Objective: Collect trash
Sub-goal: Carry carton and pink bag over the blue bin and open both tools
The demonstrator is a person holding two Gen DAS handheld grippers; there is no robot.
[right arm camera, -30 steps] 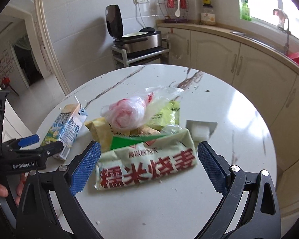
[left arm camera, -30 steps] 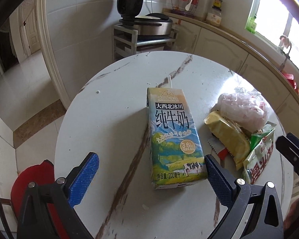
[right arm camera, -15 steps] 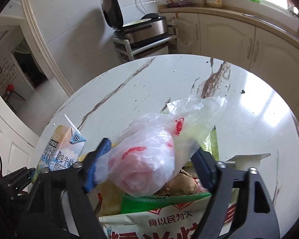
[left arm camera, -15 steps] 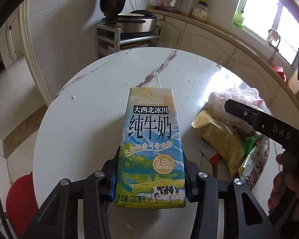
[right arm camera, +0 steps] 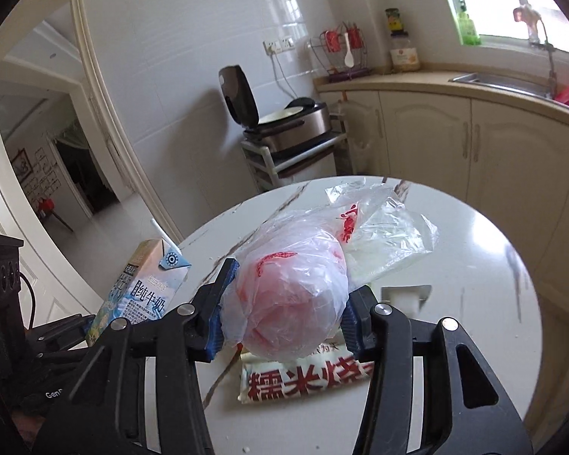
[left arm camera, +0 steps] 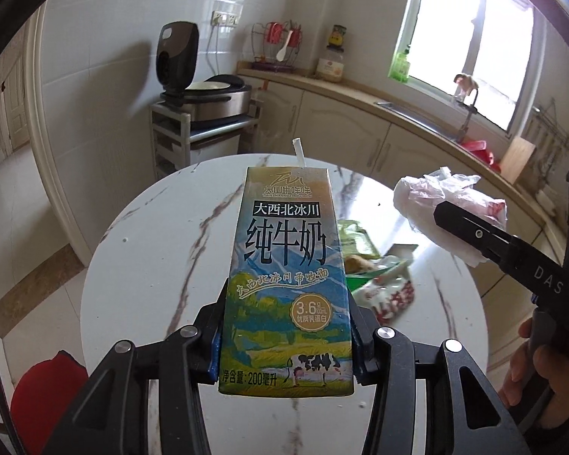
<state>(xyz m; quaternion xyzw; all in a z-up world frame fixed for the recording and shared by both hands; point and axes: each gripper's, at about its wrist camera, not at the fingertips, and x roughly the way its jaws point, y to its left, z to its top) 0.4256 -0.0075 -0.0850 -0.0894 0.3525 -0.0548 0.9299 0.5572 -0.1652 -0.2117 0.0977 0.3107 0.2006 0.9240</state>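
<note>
A milk carton (left arm camera: 288,280) with a white straw is held off the round marble table (left arm camera: 151,246), and my left gripper (left arm camera: 286,328) is shut on its lower sides. The same carton (right arm camera: 140,292) shows at the left of the right wrist view. My right gripper (right arm camera: 290,305) has a bunched clear plastic bag (right arm camera: 288,265) with red print between its blue pads. The jaws are closing and the pads press into the bag. In the left wrist view that bag (left arm camera: 447,204) hangs above the table at the right.
A snack wrapper with red characters (right arm camera: 307,375) and a green wrapper (left arm camera: 354,239) lie on the table, with a small white piece (right arm camera: 406,295) beside them. A red stool (left arm camera: 45,390) stands at the lower left. A rice cooker on a cart (left arm camera: 208,94) and cabinets stand beyond.
Both grippers went from wide open to closed, the left on the milk carton and the right on the plastic bag. Both have since risen with their loads off the table.
</note>
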